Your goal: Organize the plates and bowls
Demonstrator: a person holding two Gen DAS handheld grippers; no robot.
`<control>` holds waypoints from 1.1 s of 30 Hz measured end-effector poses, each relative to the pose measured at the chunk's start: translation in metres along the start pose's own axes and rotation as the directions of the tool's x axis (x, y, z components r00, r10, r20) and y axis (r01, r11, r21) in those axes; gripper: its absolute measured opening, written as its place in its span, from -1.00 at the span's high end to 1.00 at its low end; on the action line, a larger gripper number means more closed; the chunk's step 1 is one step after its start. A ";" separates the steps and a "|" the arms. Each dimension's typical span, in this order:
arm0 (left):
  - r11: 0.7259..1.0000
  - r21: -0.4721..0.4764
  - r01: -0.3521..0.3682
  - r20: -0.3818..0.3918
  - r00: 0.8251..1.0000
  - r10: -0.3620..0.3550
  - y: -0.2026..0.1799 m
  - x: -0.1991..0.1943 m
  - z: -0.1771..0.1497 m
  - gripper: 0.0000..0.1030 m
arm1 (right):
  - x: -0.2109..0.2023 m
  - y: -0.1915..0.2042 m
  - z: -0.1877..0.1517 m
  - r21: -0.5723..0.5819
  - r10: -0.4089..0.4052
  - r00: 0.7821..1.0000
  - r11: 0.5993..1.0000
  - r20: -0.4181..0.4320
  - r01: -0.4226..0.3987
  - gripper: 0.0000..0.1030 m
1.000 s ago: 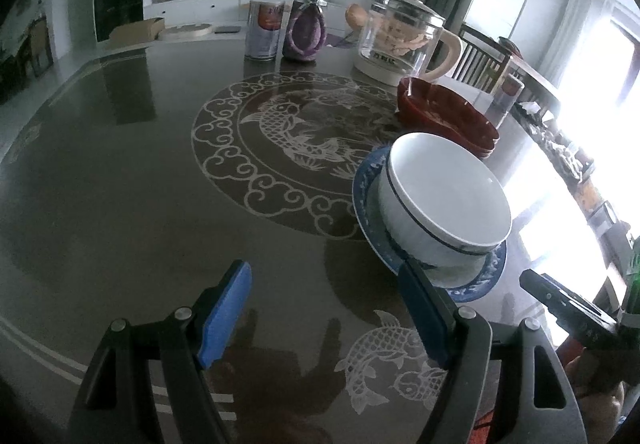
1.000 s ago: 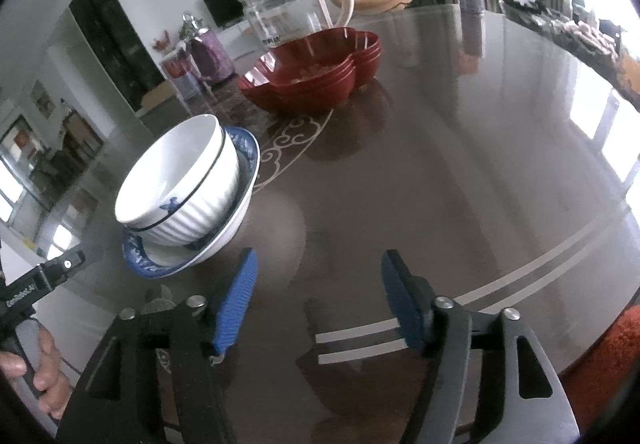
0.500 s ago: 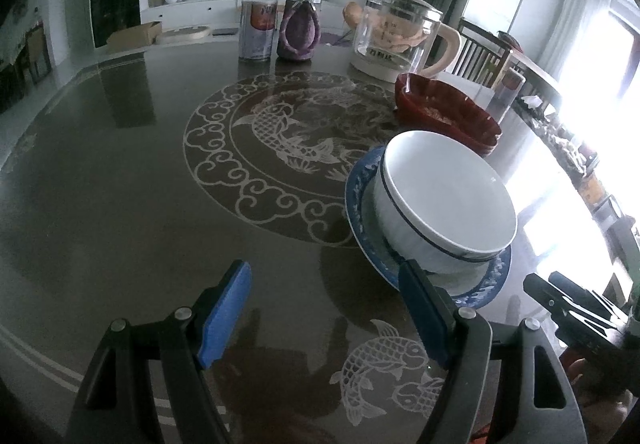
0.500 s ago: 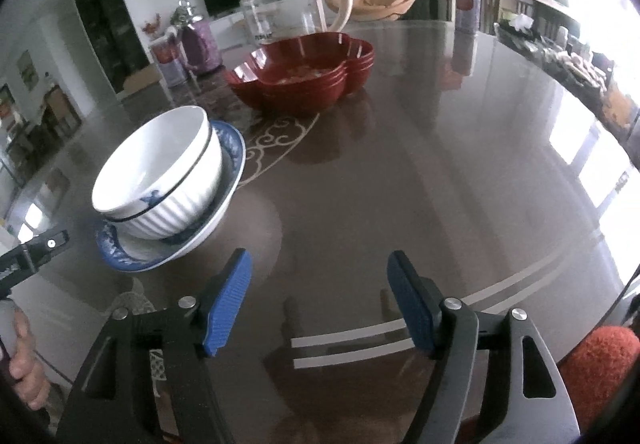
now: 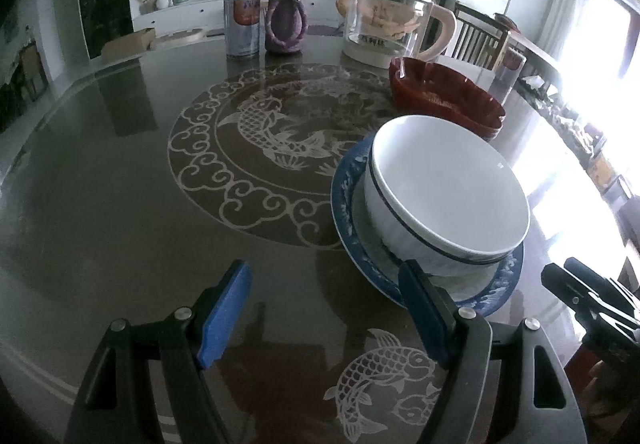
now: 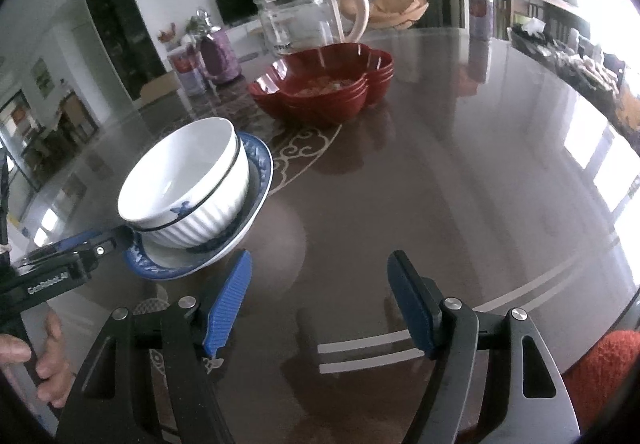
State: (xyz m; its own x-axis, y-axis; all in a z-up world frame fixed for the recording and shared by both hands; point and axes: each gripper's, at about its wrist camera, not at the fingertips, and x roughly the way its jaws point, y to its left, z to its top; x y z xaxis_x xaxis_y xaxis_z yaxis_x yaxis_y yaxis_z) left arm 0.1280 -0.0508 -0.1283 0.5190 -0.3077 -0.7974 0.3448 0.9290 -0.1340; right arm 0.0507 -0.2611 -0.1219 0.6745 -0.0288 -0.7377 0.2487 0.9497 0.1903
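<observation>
A white bowl [image 5: 448,192] with a dark rim line sits in a blue-and-white plate [image 5: 348,204] on the dark table. In the right wrist view the same bowl [image 6: 188,180] and plate [image 6: 260,172] lie to the left. My left gripper [image 5: 328,308] is open and empty, its right finger just in front of the plate's near rim. My right gripper [image 6: 320,300] is open and empty over bare table, to the right of the plate. The left gripper's finger [image 6: 80,248] shows beside the bowl in the right wrist view.
A stack of red lobed bowls [image 5: 444,96] stands behind the plate, also in the right wrist view [image 6: 324,92]. A glass kettle [image 5: 384,28], a can [image 5: 242,26] and a purple bottle [image 5: 286,26] stand at the far side. The table edge [image 6: 592,116] curves along the right.
Both grippers have moved closer to the bowl and plate. The left gripper's finger now reaches the plate's near rim. Bowl and plate have not moved.
</observation>
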 end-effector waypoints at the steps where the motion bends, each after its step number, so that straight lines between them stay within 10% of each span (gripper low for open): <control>1: 1.000 0.000 0.002 -0.001 1.000 -0.002 0.000 0.001 0.000 -0.47 | 0.000 0.000 0.000 -0.001 0.003 1.000 1.000 0.002 -0.003 -0.43; 33: 0.999 -0.033 0.025 -0.022 0.999 -0.026 0.012 0.014 0.004 -0.75 | 0.006 0.006 0.007 0.015 0.079 0.997 0.997 -0.027 -0.078 -0.43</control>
State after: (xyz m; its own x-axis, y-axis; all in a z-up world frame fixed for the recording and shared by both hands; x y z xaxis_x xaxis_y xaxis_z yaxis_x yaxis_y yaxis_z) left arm 0.1425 -0.0451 -0.1389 0.4927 -0.3272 -0.8064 0.3320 0.9272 -0.1734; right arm 0.0613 -0.2574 -0.1209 0.6729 0.0544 -0.7378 0.2055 0.9443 0.2570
